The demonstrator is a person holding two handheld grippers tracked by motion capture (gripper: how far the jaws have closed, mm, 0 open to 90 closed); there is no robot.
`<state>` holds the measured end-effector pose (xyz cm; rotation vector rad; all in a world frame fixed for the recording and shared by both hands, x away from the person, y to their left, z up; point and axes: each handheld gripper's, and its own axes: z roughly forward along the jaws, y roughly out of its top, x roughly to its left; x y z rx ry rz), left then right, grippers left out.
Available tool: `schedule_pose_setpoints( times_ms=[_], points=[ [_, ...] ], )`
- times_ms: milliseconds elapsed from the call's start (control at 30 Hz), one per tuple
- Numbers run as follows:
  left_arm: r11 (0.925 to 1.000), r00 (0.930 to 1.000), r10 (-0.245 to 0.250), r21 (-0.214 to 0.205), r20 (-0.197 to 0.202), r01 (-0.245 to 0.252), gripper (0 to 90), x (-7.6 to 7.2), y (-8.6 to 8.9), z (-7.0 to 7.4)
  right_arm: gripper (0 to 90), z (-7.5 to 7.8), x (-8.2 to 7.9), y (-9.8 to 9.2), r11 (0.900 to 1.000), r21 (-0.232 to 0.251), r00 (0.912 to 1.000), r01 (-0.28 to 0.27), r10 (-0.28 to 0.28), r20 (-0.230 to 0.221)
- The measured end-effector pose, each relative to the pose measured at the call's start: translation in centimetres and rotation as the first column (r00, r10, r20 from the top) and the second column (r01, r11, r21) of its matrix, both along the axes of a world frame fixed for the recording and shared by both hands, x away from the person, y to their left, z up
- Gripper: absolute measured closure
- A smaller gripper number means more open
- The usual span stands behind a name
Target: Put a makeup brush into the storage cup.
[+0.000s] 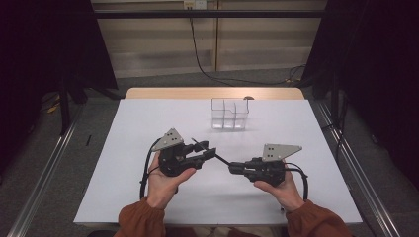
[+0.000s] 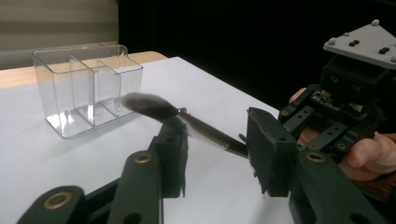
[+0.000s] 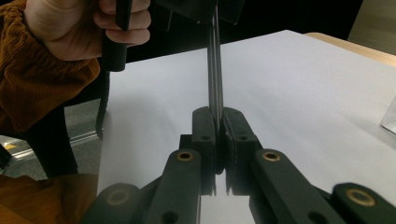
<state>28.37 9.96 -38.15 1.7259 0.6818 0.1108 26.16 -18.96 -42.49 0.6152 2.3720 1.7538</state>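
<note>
In the high view, the left gripper (image 1: 210, 153) and the right gripper (image 1: 232, 168) face each other above the middle of the white table (image 1: 148, 118), nearer its front edge, with a thin dark makeup brush (image 1: 213, 154) running slantwise between them. A clear plastic organizer (image 1: 230, 113) with several compartments stands upright near the far edge, well apart from both tools. In the left gripper view, the brush (image 2: 187, 122) passes between the two black jaws, its grey bristle tuft (image 2: 147, 105) pointing toward the organizer (image 2: 86, 88); the left jaw lies against the handle while the right one stands clear of it, so the jaws are apart and not clamped. In the right gripper view, the right gripper (image 3: 218, 135) has its jaws pressed together on the brush handle (image 3: 215, 70), which rises straight up toward the other hand (image 3: 88, 23).
</note>
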Motion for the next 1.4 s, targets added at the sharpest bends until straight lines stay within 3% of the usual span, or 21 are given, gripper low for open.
schedule_pose_setpoints(
  times_ms=[533, 800, 1167, 1400],
  points=[
    [0.9972, 0.9983, -0.058, -0.048, -0.011, 0.057, 74.9, -0.1, -0.5, 0.7, 84.1, -0.4, -0.1, 0.7, 0.9996, -0.019, 0.9997, -0.022, 0.022, -0.005],
    [0.9911, 0.9956, -0.092, -0.099, -0.021, 0.089, 81.0, -0.4, -1.1, 1.1, 83.9, -0.4, -0.3, 1.0, 0.9994, -0.024, 0.9997, -0.025, 0.025, -0.004],
    [0.9903, 0.9936, -0.112, -0.084, -0.012, 0.111, 83.7, -0.4, -1.8, 1.5, 82.5, -0.6, -0.3, 1.2, 0.9995, -0.025, 0.9997, -0.019, 0.019, -0.017],
    [0.9907, 0.993, -0.118, -0.068, -0.001, 0.118, 83.8, -0.6, -2.1, 1.7, 76.7, -0.6, -0.3, 1.0, 0.9999, -0.01, 0.9996, -0.009, 0.009, -0.025]
  ],
)
